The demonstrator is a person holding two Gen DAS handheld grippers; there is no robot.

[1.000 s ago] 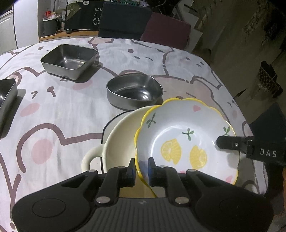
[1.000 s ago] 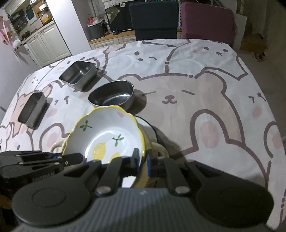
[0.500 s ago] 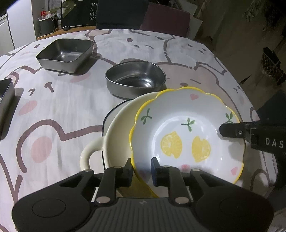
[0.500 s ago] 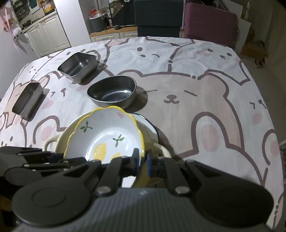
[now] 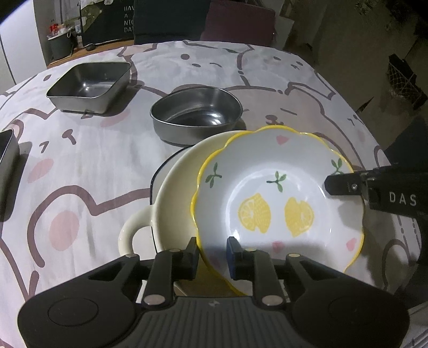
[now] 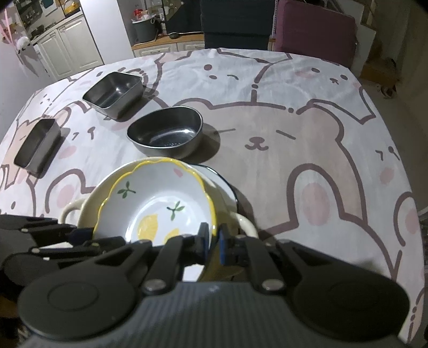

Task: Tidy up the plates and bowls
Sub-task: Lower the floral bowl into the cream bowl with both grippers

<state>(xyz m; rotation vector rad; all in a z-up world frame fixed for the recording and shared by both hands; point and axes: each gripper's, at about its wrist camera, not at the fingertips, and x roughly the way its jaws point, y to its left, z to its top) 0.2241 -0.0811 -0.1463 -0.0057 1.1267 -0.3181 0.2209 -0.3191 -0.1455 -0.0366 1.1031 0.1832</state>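
A white lemon-print bowl [image 5: 267, 187] [image 6: 160, 198] with a scalloped yellow rim rests tilted inside a cream two-handled bowl [image 5: 174, 192] [image 6: 88, 200]. The cream bowl stands on a dark-rimmed white plate [image 5: 157, 174] [image 6: 227, 187]. My left gripper [image 5: 212, 251] straddles the lemon bowl's near rim, and a gap shows between its pads and the rim. My right gripper [image 6: 213, 238] is shut on the opposite rim. One of its fingers [image 5: 345, 184] shows at the right edge of the left wrist view.
A round steel bowl [image 5: 196, 115] [image 6: 165, 133] sits just behind the stack. Farther back-left are a square steel dish [image 5: 91, 85] [image 6: 113, 91] and a small steel tin [image 5: 6, 160] [image 6: 37, 144]. Two chairs [image 6: 235, 24] stand at the table's far edge.
My left gripper's jaws have spread apart from the lemon bowl's rim, which they pinched a second ago. The right gripper stays shut on the rim, and the bowl has barely moved.
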